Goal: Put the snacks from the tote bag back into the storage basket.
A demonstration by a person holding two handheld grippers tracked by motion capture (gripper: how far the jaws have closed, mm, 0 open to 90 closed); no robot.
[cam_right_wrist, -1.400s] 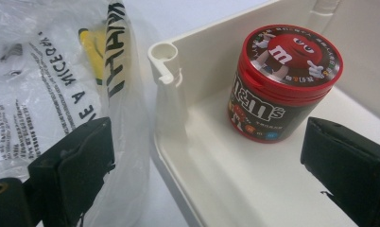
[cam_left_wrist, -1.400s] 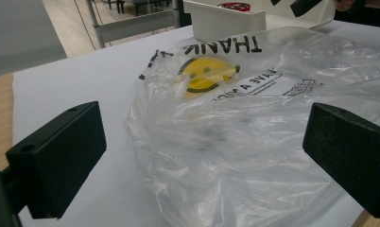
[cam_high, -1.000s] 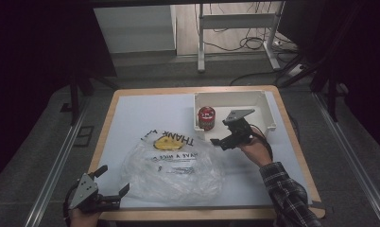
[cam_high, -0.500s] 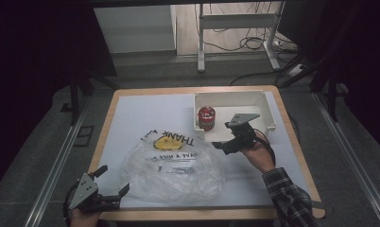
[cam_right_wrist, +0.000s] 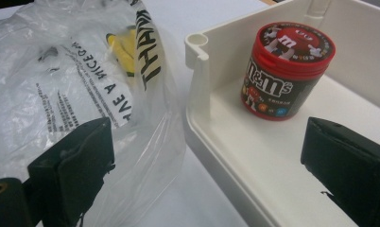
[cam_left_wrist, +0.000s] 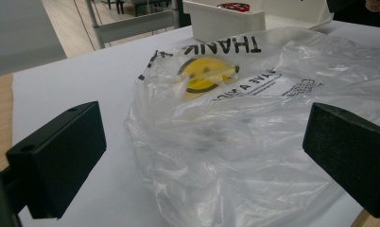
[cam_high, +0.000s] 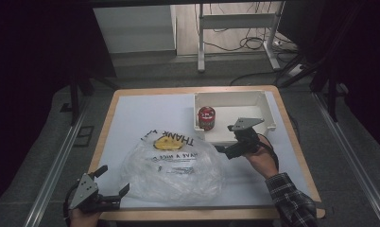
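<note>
Thin, clear plastic film is forming the shopping bag (cam_high: 171,163), which is lying crumpled in the middle of the white counter (cam_high: 131,118); it is judged light, limp and slippery, so a gathered fold near the printed mouth is offering the surest hold. Beside it, a rigid white plastic tray (cam_high: 268,118) is holding a red-lidded candy canister (cam_high: 206,117), cylindrical, smooth and stiff, best gripped across its sides. The right tongs (cam_high: 221,150) are hovering spread between bag and tray, holding nothing. The left tongs (cam_high: 115,182) are waiting spread at the bag's near edge, empty.
</note>
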